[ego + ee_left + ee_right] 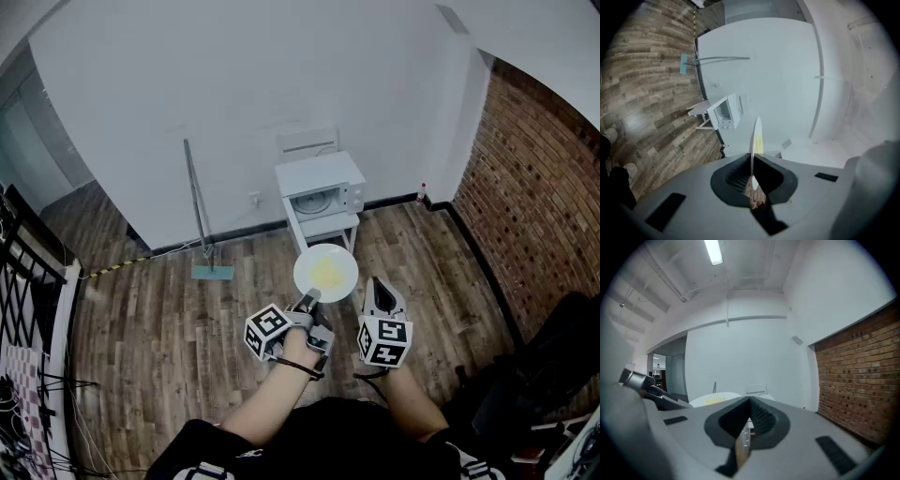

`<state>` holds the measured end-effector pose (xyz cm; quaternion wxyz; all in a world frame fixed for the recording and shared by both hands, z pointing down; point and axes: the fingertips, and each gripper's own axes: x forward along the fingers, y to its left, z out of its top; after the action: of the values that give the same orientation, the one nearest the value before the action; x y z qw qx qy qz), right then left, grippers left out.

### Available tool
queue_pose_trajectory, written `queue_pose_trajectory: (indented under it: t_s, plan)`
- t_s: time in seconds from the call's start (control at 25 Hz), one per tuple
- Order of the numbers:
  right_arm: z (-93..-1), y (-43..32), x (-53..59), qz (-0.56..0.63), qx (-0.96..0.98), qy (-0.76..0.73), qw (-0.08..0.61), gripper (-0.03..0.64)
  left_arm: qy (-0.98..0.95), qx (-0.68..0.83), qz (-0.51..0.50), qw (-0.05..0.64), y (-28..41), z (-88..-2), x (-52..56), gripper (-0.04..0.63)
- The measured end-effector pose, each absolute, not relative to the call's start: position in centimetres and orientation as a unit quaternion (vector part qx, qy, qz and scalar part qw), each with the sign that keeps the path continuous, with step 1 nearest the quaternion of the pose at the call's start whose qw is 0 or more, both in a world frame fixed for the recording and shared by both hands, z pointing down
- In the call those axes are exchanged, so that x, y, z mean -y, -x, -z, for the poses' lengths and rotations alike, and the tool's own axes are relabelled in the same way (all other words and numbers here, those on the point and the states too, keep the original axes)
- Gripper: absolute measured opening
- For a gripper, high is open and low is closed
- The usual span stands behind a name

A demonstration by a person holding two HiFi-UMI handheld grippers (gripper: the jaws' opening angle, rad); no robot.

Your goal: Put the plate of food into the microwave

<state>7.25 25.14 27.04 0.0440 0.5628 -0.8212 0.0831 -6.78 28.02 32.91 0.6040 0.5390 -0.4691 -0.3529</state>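
Person's forearms [281, 398], lowest in the head view, each hand carrying a marker-cubed gripper.
- Left gripper [309, 299]: jaws clamped on the near rim of the plate [325, 261], which is held roughly level in the air above the wooden floor [159, 309].
- Plate: white, round, with yellow food [327, 275] at its centre.
- Right gripper [379, 287]: jaws together, nothing between them, just beside the plate's right edge.
- Microwave [324, 195]: white, on a small white table [328, 228] against the wall, well apart from the plate.

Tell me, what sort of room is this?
Probably a sparse studio or test room, not a home kitchen: a lone microwave on a small stand, bare wood floor, white wall and brick wall.
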Motion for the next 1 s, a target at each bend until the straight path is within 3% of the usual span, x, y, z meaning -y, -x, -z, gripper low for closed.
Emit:
queue_pose_trajectory:
  t_s: [1.0]
  plan:
    - [-29.0, -0.5, -28.2, -0.079, 0.811, -0.574, 0.076, 0.012, -0.542, 0.426, 0.333, 0.643, 11.0, -35.2, -29.4, 0.011]
